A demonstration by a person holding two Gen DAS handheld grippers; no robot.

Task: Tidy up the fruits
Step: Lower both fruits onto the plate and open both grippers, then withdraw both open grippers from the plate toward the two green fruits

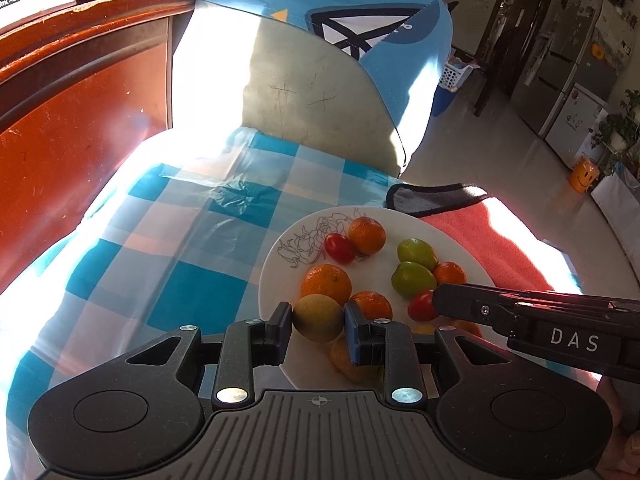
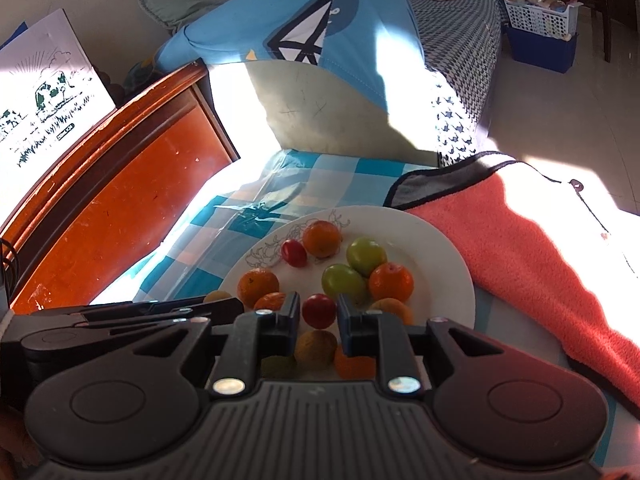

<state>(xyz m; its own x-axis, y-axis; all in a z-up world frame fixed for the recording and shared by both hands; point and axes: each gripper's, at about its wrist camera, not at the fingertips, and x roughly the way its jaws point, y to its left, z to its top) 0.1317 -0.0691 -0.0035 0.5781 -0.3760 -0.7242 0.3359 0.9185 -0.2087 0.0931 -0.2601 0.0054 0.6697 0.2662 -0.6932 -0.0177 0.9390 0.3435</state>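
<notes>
White ceramic plate (image 1: 280, 280), printed with a line-drawn flower at its far-left rim, sits on a blue-and-white checked cloth (image 1: 160, 272) covering the worktop; all positions below are given relative to this plate.

Left gripper (image 1: 318, 320): positioned over the plate's near edge, fingers (image 1: 282, 326) clamped on a yellow-green fruit (image 1: 319, 318), one pad touching each side of it. Just beyond this fruit, on the plate, lie two oranges (image 1: 326, 283) close together.

Right gripper (image 2: 319, 312): positioned over the plate's near-right part. A red tomato (image 2: 319, 311) sits between its fingers (image 2: 290, 312), which are drawn in close on either side; whether the pads press on it cannot be told for certain, since a thin gap seems to show at each side.

Remaining contents of the plate: a second tomato (image 1: 339, 248) touching an orange at the far side, beside the flower print; two green fruits (image 1: 414, 278) side by side right of centre, with another orange touching them. Further fruit lies under the right gripper at the plate's near rim, partly hidden.

A coral towel (image 2: 520, 248) lies just right of the plate. A red-brown wooden board (image 1: 80, 100) stands well to its left.
</notes>
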